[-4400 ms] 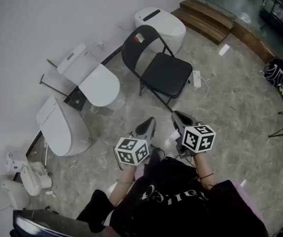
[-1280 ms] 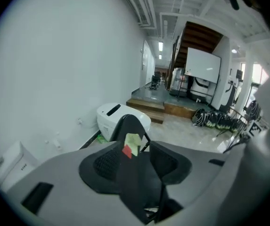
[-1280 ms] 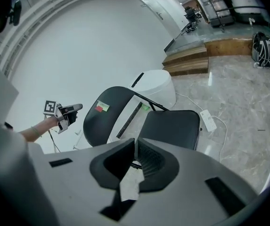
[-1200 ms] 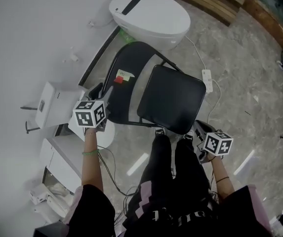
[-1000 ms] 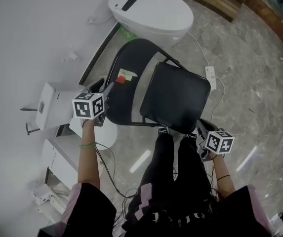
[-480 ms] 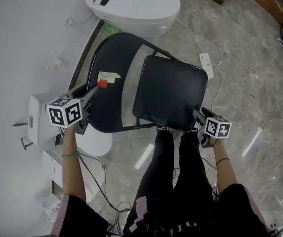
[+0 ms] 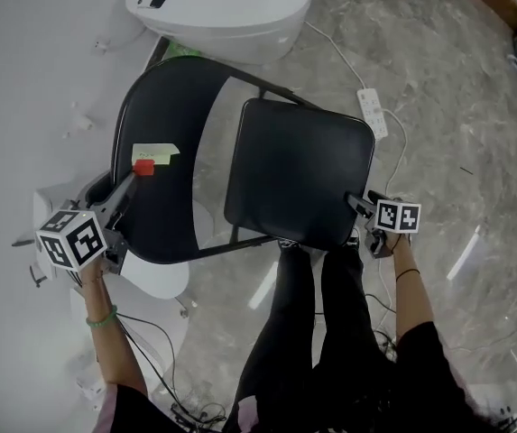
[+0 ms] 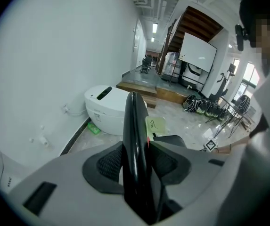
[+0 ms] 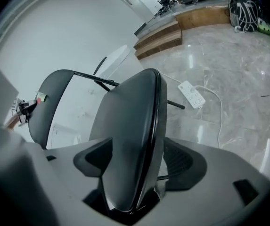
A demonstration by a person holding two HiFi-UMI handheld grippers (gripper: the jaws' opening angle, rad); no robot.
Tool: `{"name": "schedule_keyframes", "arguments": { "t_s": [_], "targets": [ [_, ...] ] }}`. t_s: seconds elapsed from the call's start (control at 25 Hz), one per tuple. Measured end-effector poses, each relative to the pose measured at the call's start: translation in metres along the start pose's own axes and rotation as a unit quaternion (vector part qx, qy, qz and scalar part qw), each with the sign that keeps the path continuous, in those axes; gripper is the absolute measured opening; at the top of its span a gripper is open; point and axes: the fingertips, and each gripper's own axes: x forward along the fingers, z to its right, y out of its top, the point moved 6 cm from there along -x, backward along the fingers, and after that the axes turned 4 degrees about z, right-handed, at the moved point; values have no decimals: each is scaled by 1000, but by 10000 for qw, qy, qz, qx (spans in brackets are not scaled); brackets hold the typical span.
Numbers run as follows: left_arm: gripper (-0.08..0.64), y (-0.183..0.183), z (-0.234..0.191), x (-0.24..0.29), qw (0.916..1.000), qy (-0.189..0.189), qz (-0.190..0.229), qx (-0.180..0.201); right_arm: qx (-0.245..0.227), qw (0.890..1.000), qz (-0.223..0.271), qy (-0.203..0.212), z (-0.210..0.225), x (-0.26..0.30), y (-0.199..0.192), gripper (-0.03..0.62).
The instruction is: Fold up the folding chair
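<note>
Black folding chair [image 7: 299, 170], unfolded, apparently upright

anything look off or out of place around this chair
A yellow sticky note with a red tab is stuck on the folding chair's backrest. Oddly, a white toilet stands on the floor behind it, and a power strip lies loose nearby.

Light bright, even, diffuse; ceiling strips [image 8: 154, 28] lit down the hall. Glossy floor [image 7: 438, 124] carries streaky glare. Shadows faint. Gripper views: fisheye bending, black vignetted corners, soft foreground. Folding chair [image 7: 299, 170] near-black, little surface detail.
</note>
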Motion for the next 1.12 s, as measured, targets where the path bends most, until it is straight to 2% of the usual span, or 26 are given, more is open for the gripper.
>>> {"name": "schedule_keyframes", "arguments": {
  "t_s": [0.2,0.28,0.44,0.64,0.84,0.96,1.12],
  "targets": [
    [164,0,1,0,9995,16,286,125,-145,9996,-58,214,25,21,4,319],
    [164,-1,1,1,9992,-1,392,108,-119,9988,-107,459,29,27,3,319],
    [164,1,4,3,9994,45,310,145,258,9929,-121,1152,29,32,5,319],
    [164,-4,3,5,9997,19,250,45,375,9893,-90,1405,31,49,1,319],
    [164,-4,0,9,9997,-88,225,-33,1040,9741,-86,2007,31,61,-2,319],
    [164,-6,-3,9,9996,-115,247,-66,1076,9754,-98,1922,29,63,0,319],
    [157,-4,3,3,9966,-494,466,-462,973,9823,88,1596,23,56,-4,318]
  ]
}}
